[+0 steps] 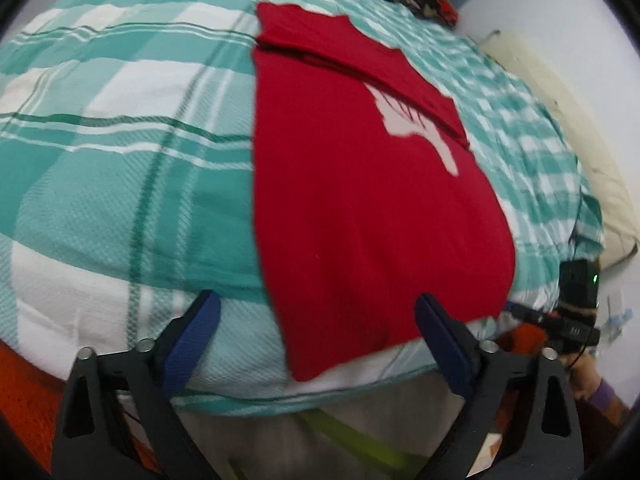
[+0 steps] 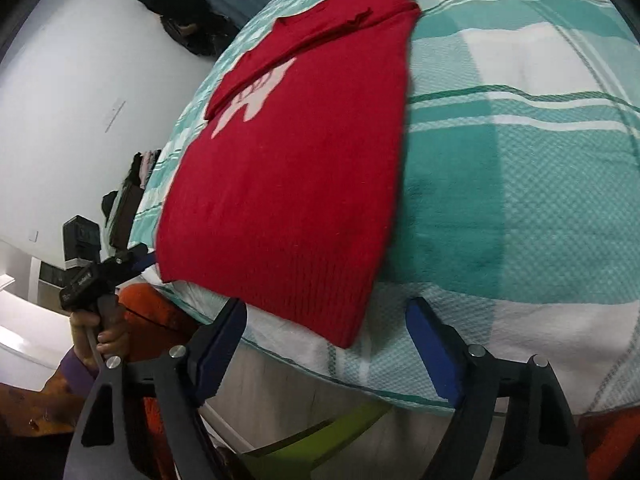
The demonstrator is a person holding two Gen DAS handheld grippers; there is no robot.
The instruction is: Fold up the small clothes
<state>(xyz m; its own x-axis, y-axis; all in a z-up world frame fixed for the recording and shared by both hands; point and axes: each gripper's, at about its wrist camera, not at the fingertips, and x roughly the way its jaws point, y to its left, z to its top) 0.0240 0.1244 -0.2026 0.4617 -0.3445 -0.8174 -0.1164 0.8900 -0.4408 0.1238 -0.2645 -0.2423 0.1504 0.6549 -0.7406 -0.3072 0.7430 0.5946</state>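
Observation:
A red knitted sweater (image 1: pixel 360 200) with a white motif lies flat on a teal and white checked bedspread (image 1: pixel 120 160), its sleeves folded across the chest. My left gripper (image 1: pixel 318 312) is open at the bed's near edge, and the hem's left corner lies between its blue pads (image 1: pixel 196 332) without touching them. In the right wrist view the sweater (image 2: pixel 300 180) runs away from me. My right gripper (image 2: pixel 326 314) is open as well, straddling the hem's right corner, pads apart from the cloth. Each gripper shows in the other's view: right gripper (image 1: pixel 560 322), left gripper (image 2: pixel 120 260).
A cream pillow (image 1: pixel 560 140) lies along the bed's right side by a white wall. Dark clothes are heaped at the far end (image 1: pixel 428 0) and hang by the wall (image 2: pixel 180 20). A hand (image 2: pixel 104 332) grips the left tool. Orange fabric (image 2: pixel 152 304) and a green object (image 2: pixel 320 440) sit below the bed edge.

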